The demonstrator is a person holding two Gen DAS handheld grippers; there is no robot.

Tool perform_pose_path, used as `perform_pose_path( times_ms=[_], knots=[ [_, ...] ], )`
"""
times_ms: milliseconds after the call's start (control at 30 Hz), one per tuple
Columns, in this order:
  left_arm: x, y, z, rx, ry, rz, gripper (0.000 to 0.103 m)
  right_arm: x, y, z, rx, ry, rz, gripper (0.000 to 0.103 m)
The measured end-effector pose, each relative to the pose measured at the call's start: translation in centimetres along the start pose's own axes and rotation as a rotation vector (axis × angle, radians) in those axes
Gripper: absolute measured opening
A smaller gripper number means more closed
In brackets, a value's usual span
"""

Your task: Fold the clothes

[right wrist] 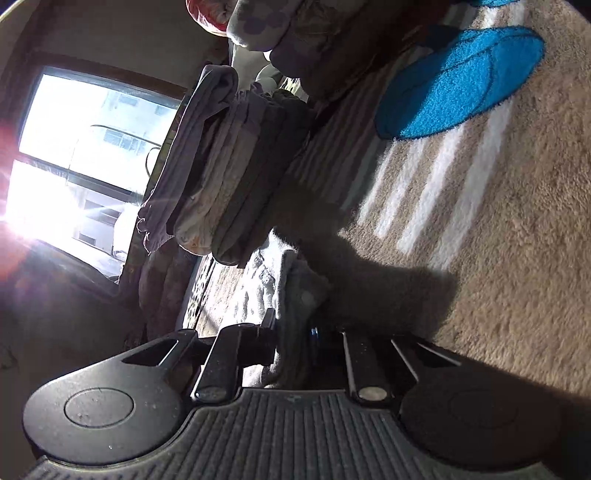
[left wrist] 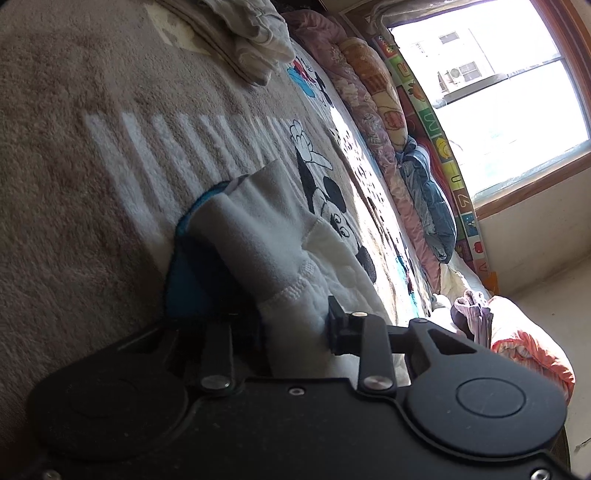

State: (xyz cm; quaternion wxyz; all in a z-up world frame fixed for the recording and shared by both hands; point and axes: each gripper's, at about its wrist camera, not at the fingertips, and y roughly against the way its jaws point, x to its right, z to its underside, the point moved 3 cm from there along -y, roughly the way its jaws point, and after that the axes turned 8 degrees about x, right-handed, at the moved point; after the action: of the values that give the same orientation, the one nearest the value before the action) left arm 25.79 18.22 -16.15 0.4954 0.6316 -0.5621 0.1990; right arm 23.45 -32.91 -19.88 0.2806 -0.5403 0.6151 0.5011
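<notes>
— While your left tool sits low on the bed, what has it got?

— Your left tool has its jaws closed on a pale grey-white garment. In the left wrist view the cloth rises from between the jaws toward 12 o'clock, with a stitched seam running across it, and it lies on the beige blanket that covers the bed.

— And your right tool?

— It too is pinched on that pale cloth; in the right wrist view a bunched, textured fold sits between the closed jaws and spreads a little toward 11 o'clock, half in shadow.

— What lies around the garment?

— Under it in the left view you see a blue patch of the blanket at 9 o'clock and a black-and-white cartoon print at 2 o'clock, beside white stripes. At 12 o'clock, well apart, lies a heap of whitish cloth. Rolled quilts line the far edge at 1 o'clock, below a bright window. In the right view a stack of folded dark clothes stands near the garment at 11 o'clock, and a blue oval shows at 1 o'clock.
</notes>
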Motion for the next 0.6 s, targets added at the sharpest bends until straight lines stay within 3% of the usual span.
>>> perform_pose_path(
  times_ms=[167, 300, 367, 433, 500, 533, 600],
  knots=[
    [1.0, 1.6, -0.7, 0.004, -0.051, 0.043, 0.018, -0.2, 1.4, -0.4, -0.026, -0.039, -0.003, 0.017],
    [1.7, 4.3, -1.9, 0.01, -0.063, 0.082, 0.017, -1.5, 4.0, -0.6, -0.054, -0.067, -0.061, 0.017],
    [1.2, 5.2, -2.2, -0.018, -0.076, 0.079, 0.017, -1.7, 5.5, -0.4, -0.065, -0.068, -0.083, 0.016],
    [0.1, 5.6, -2.1, -0.063, -0.092, 0.054, 0.017, -0.7, 6.5, 0.6, -0.097, -0.03, -0.048, 0.017],
    [-1.4, 5.7, -1.9, -0.098, -0.064, 0.041, 0.024, 1.8, 6.5, 1.6, -0.149, -0.014, 0.007, 0.018],
    [-2.2, 5.7, -1.8, -0.112, -0.034, 0.038, 0.029, 2.4, 6.7, 1.7, -0.153, -0.024, -0.024, 0.015],
    [-3.7, 5.6, -1.5, -0.136, 0.019, 0.034, 0.039, 2.8, 7.2, 1.5, -0.153, -0.027, -0.096, 0.022]
  ],
)
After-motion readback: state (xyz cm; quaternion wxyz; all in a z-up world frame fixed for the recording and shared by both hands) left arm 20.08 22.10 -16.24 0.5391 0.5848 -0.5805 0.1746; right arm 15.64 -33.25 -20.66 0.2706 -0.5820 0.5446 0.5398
